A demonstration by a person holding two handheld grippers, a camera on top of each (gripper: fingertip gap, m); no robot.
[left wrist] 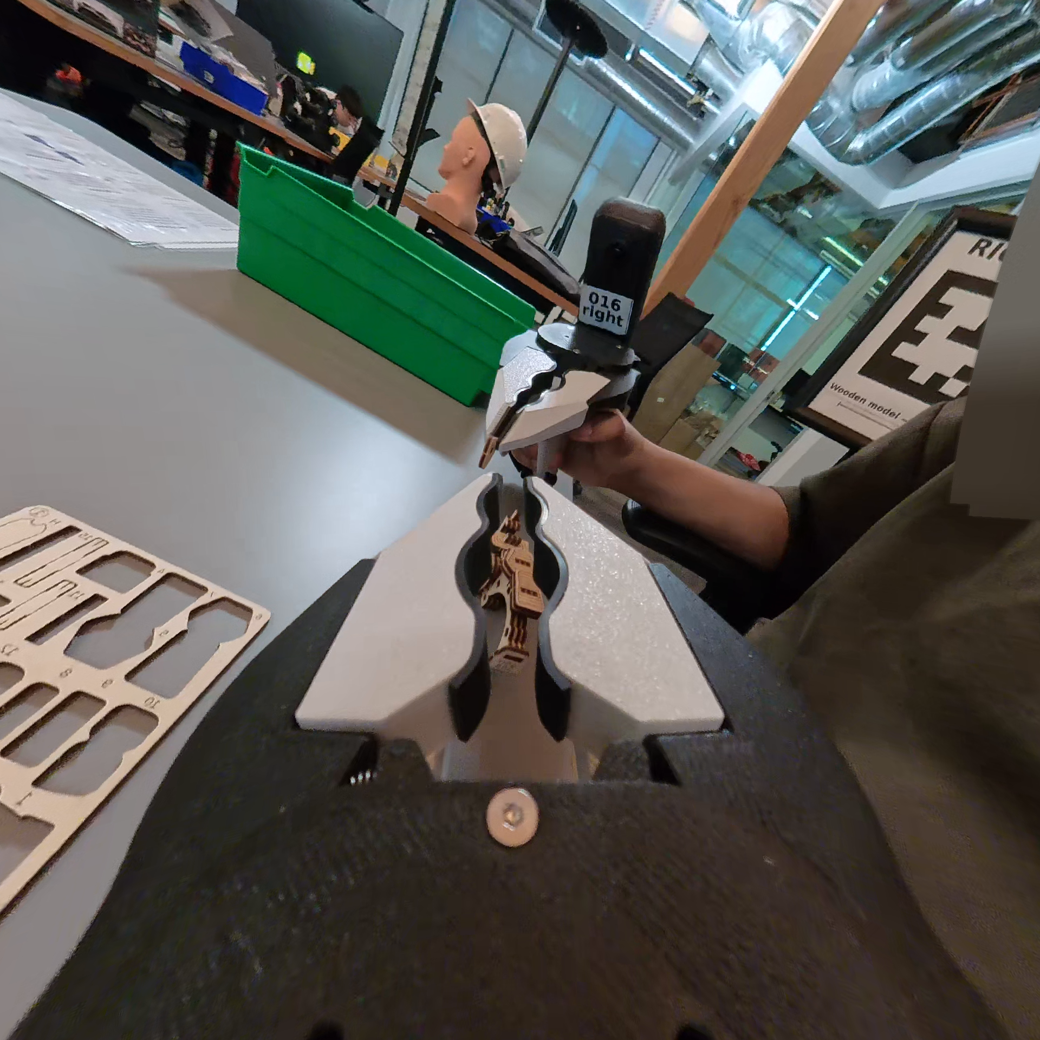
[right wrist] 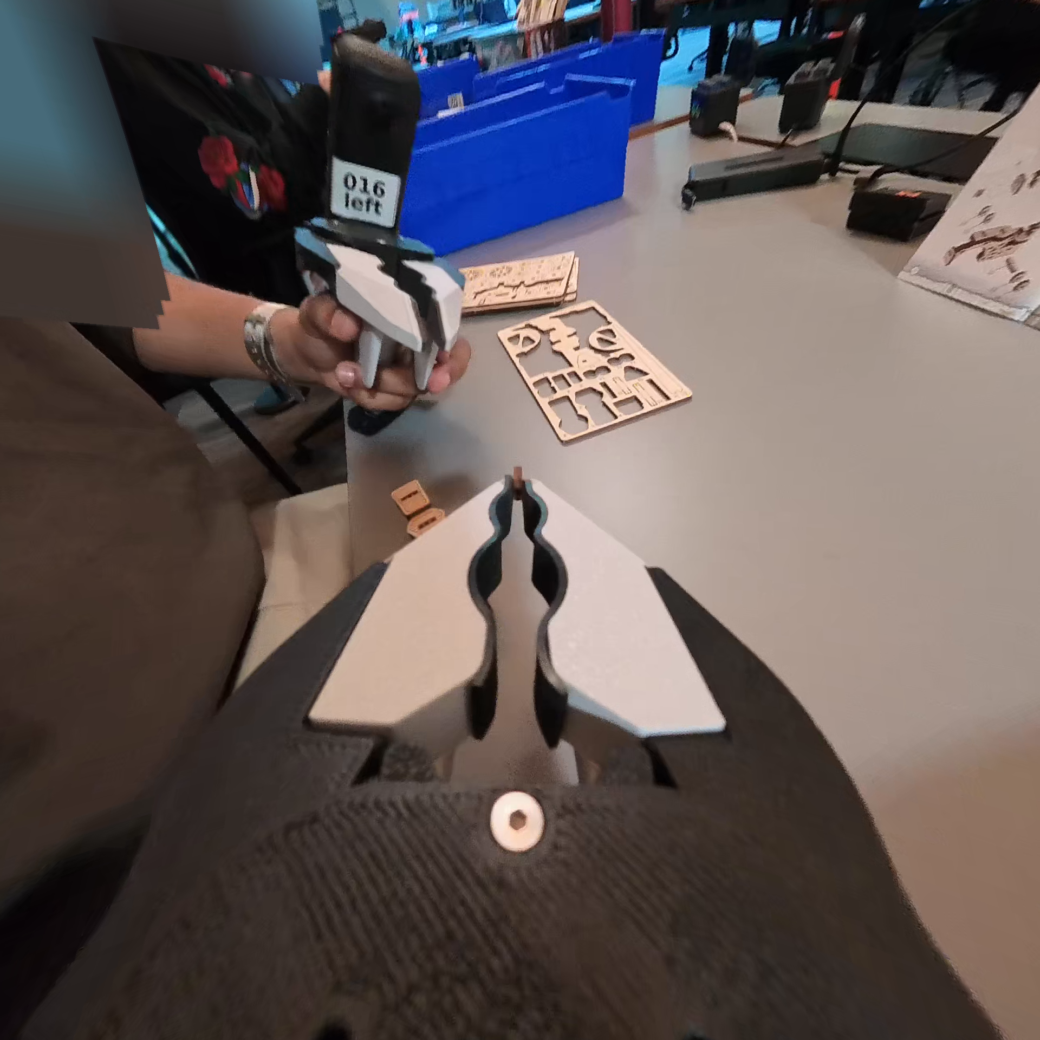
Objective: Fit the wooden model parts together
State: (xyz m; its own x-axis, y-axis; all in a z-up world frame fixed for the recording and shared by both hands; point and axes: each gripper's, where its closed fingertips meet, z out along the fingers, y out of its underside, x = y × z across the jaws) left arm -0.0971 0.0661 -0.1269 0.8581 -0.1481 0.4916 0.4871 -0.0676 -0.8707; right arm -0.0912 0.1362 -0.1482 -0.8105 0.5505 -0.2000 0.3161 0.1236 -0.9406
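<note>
Our left tool (left wrist: 509,487) clamps the part-built wooden model (left wrist: 511,585), its long axis along the fingers, spiked end outward. Our right tool (right wrist: 516,488) pinches a small wooden part (right wrist: 516,478) above the grey surface (right wrist: 788,450), near a punched-out sheet (right wrist: 594,368) and two loose pieces (right wrist: 415,506).

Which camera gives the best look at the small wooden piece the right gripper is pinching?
The left wrist view. There the small wooden piece shows side-on at the tips of the right gripper, clear of the fingers. The right wrist view shows only a dark sliver poking past its own fingertips.
</note>
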